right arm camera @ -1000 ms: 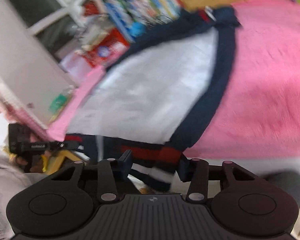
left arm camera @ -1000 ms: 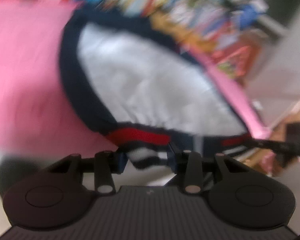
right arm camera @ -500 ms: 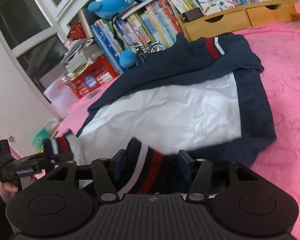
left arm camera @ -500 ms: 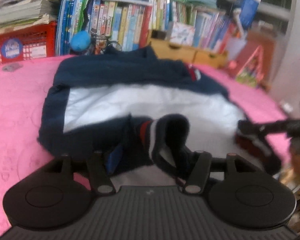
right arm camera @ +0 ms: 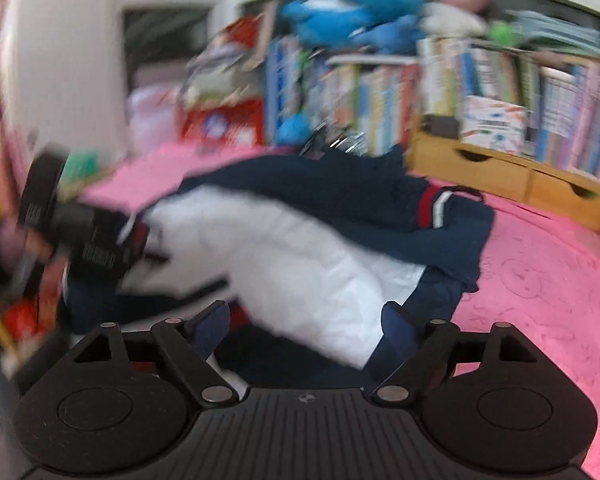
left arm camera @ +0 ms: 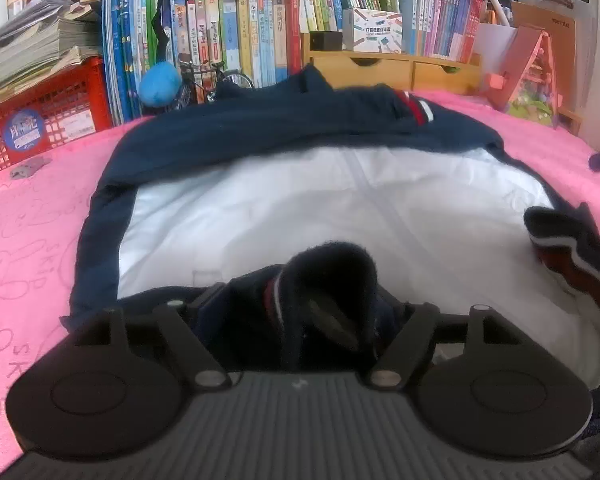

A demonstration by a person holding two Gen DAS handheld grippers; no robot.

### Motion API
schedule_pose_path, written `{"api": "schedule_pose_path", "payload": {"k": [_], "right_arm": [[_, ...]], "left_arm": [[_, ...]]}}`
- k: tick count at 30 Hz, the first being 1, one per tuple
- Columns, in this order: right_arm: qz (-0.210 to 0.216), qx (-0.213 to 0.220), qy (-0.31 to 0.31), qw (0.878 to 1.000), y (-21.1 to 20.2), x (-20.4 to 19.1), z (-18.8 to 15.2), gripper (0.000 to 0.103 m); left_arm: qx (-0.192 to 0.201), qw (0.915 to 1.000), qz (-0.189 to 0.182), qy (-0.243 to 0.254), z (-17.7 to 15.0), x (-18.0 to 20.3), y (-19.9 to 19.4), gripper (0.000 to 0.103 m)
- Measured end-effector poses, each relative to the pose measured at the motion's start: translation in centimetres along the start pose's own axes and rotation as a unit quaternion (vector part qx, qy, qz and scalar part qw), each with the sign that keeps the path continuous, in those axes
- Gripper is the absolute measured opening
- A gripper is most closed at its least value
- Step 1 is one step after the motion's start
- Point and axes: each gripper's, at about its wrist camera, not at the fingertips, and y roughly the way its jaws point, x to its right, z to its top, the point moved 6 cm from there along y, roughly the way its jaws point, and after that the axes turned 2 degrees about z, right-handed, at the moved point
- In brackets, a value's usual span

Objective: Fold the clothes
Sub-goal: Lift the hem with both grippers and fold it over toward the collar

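Nearest us, our left hand-held gripper (left arm camera: 300, 312) has its jaws opening around the navy ribbed hem (left arm camera: 328, 280) of the jacket (left arm camera: 300, 208); a bunch of that hem, with its red and white stripe, stands loosely between the fingers where a moment ago it was pinched tight, so we judge it let go and merely draped there. Our right hand-held gripper (right arm camera: 306, 330) is likewise opening, and the blurred right wrist view shows only the jacket's white lining and navy edge beneath the spread fingers, nothing pressed between them; half a second back a striped cuff sat in that gap. Further out the jacket lies on the pink blanket (left arm camera: 32, 232), lining upward, its lower edge now turned up over the white panel, and a striped cuff (left arm camera: 572, 248) rests at the right edge. Beyond that the navy collar end, with another red and white stripe (left arm camera: 416, 108), reaches toward the row of books (left arm camera: 236, 36) and the wooden drawer box (left arm camera: 400, 68). We read this as the bottom fold just laid down and released, leaving further folds to come.
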Motion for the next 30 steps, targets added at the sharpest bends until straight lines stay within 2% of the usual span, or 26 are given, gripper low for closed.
{"api": "schedule_pose_path", "payload": {"k": [3, 7, 9, 13, 15, 19, 21, 24, 28, 30], "right_arm": [[0.022, -0.026, -0.044, 0.998, 2.1, -1.5, -0.2, 0.085], [0.054, -0.046, -0.102, 0.992, 6.1, -3.9, -0.1, 0.087], [0.071, -0.051, -0.11, 0.99, 7.6, -4.6, 0.2, 0.089], [0.119, -0.062, -0.093, 0.987, 9.0, -5.1, 0.3, 0.09], [0.122, -0.068, -0.088, 0.986, 9.2, -4.9, -0.1, 0.09], [0.12, -0.058, -0.051, 0.99, 9.2, -3.7, -1.0, 0.092], [0.11, -0.046, -0.047, 0.992, 9.0, -3.4, -1.3, 0.095], [0.097, -0.042, -0.04, 0.994, 9.0, -3.4, -1.4, 0.098], [0.089, -0.04, -0.033, 0.995, 8.9, -3.2, -1.4, 0.098], [0.068, -0.041, -0.034, 0.996, 8.3, -2.8, -1.3, 0.098]], "left_arm": [[0.003, 1.0, -0.008, 0.0, 0.4, -0.1, -0.4, 0.073], [0.044, 0.9988, -0.018, -0.015, 1.7, -2.3, -2.9, 0.076], [0.064, 0.9976, -0.005, -0.024, 2.2, -3.9, -4.5, 0.077], [0.07, 0.9965, 0.039, -0.021, 2.0, -7.0, -6.7, 0.077], [0.06, 0.9967, 0.055, -0.003, 1.1, -8.3, -7.7, 0.077], [0.035, 0.9922, 0.067, 0.099, -1.2, -8.1, -9.3, 0.077], [0.039, 0.983, 0.065, 0.167, -2.3, -6.9, -9.9, 0.077], [0.065, 0.9625, 0.053, 0.258, -3.1, -4.6, -9.7, 0.077], [0.087, 0.9343, 0.0, 0.346, -2.9, -1.5, -7.6, 0.079], [0.106, 0.9216, -0.003, 0.374, -2.3, -0.3, -6.2, 0.079]]}}
